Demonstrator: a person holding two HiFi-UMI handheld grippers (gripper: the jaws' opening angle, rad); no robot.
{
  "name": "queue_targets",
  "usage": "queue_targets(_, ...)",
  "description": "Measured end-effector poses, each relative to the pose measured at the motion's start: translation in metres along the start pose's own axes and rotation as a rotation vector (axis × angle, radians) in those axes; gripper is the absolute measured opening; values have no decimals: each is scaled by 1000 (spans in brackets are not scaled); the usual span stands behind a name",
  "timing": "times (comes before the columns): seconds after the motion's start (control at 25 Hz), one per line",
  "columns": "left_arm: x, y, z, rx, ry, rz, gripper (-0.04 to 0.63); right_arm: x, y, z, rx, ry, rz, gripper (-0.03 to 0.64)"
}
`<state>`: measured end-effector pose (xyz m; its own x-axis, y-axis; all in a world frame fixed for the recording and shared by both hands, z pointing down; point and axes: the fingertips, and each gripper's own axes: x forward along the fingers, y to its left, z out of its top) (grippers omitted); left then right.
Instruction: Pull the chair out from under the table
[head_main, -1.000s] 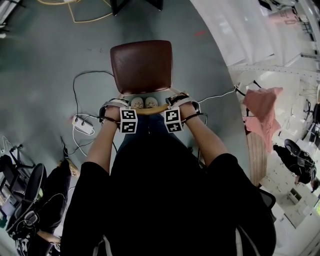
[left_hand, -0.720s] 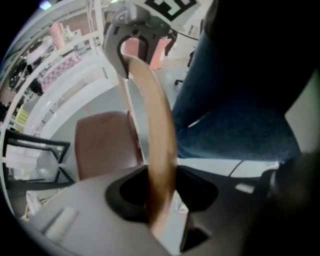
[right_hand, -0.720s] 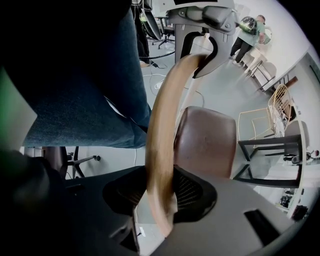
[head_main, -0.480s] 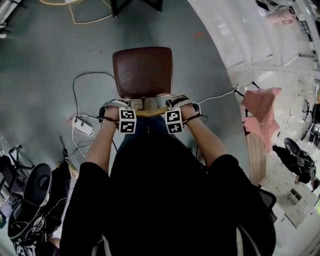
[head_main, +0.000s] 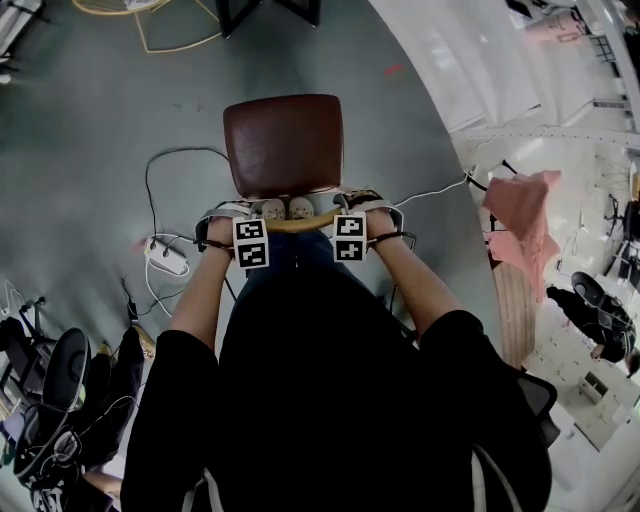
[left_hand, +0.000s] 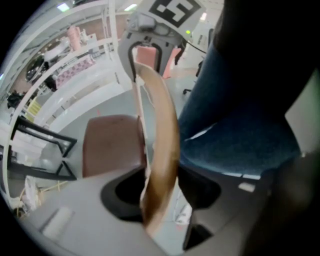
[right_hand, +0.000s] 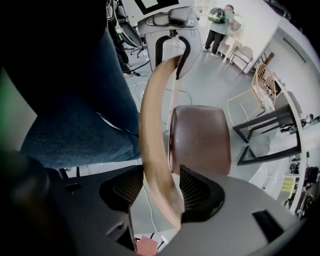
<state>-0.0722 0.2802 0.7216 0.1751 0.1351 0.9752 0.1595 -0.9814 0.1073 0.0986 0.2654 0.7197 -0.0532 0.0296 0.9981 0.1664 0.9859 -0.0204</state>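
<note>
the pull looks finished to us, so the step in hand is the let-go. the left gripper (head_main: 232, 216) and the right gripper (head_main: 362, 208) both point down over the curved pale-wood back rail (head_main: 300, 222) of the brown padded chair (head_main: 285, 145), one at each end of it. both sets of jaws have just been opening. in each gripper view the rail runs between the pads with a gap showing on at least one side, so neither gripper clamps it now, though the right one's rail rests close to one pad.

to do this well, we judge it best to widen both pairs fully, then lift straight up off the rail, both together — a pad dragging on the wood could tip or twist the chair. no sideways pull is needed.

the chair stands on the open grey floor (head_main: 90, 120), its seat at 12 o'clock from the grippers in the head view and well apart from the black-framed table (right_hand: 260, 125), whose legs reach the picture's 12 o'clock edge. the seat is a rounded square, dark reddish brown with a soft leathery sheen. the rail is a slim bent band of light wood — smooth and likely slippery under hard pads. its legs are hidden. a white power strip (head_main: 165, 255) lies at 9 o'clock, clear of the chair.
</note>
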Motion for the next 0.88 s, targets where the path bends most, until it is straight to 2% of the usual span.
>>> queue_targets(0.2,-33,4,9,-59,-132,70,230,-33,-5,-1,64,-88,-47,202)
queue_targets(0.28,-56,12,15,-122,-227,132,224,-51,-16,1,127,-154,-86,202)
queue_targets(0.36,-84,28,20,-211,-326,226,199,-73,-35,5,212,-229,-147,202)
queue_targets(0.44,-113,46,23,-293,-400,334,144,-100,-58,9,294,-304,-230,181)
queue_targets(0.56,-157,71,26,-409,-482,485,66,-148,-95,14,411,-427,-395,75)
queue_targets(0.64,-189,86,27,-476,-537,579,24,-185,-117,17,493,-515,-498,41)
queue_targets(0.72,-221,98,31,-502,-581,663,9,-225,-136,19,561,-598,-598,29)
queue_targets(0.88,-284,116,39,-504,-618,830,8,-304,-160,18,686,-766,-780,21)
